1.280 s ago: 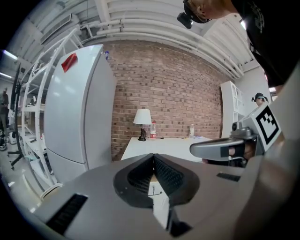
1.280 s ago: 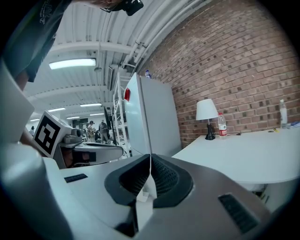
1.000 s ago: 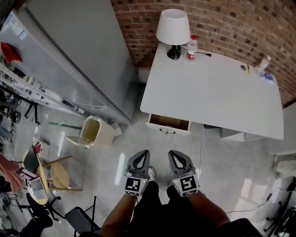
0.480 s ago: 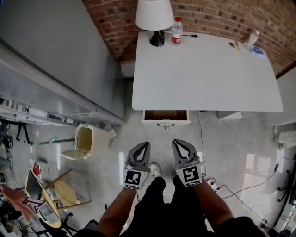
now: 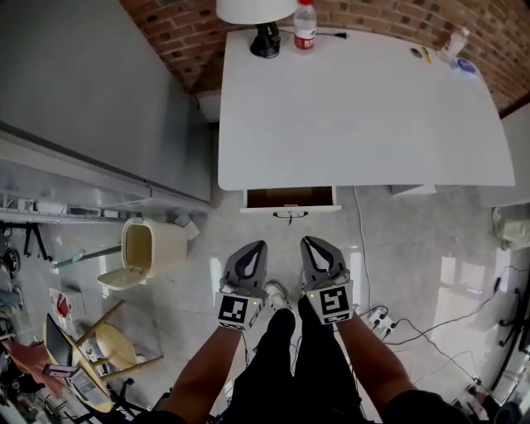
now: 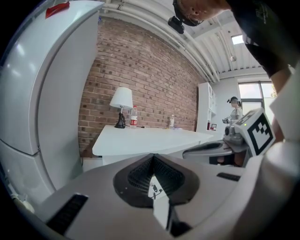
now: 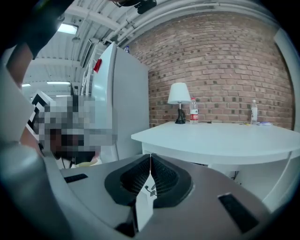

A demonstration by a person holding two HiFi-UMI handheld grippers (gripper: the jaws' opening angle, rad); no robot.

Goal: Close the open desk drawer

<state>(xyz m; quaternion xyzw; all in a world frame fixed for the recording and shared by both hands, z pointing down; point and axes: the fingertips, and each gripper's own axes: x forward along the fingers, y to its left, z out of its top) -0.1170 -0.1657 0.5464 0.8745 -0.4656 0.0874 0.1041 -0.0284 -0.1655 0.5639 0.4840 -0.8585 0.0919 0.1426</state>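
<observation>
The bin (image 5: 149, 248) stands with its lid open on the floor at 9 o'clock from my left claw (image 5: 255, 248), well apart from it. My left claw is clenched on nothing, jaws pressed together, pointing toward 12 o'clock. The drawer (image 5: 290, 199) lies at 12 o'clock ahead of my 2 claws, pulled out from under the front edge of the desk (image 5: 364, 108), its brown inside showing; neither claw touches it. My right claw (image 5: 313, 245) hangs just beside the left, also clenched and empty. At the desk's far edge, around 11 o'clock, a lamp (image 5: 252, 8) and a bottle (image 5: 305, 18) stand near each other.
</observation>
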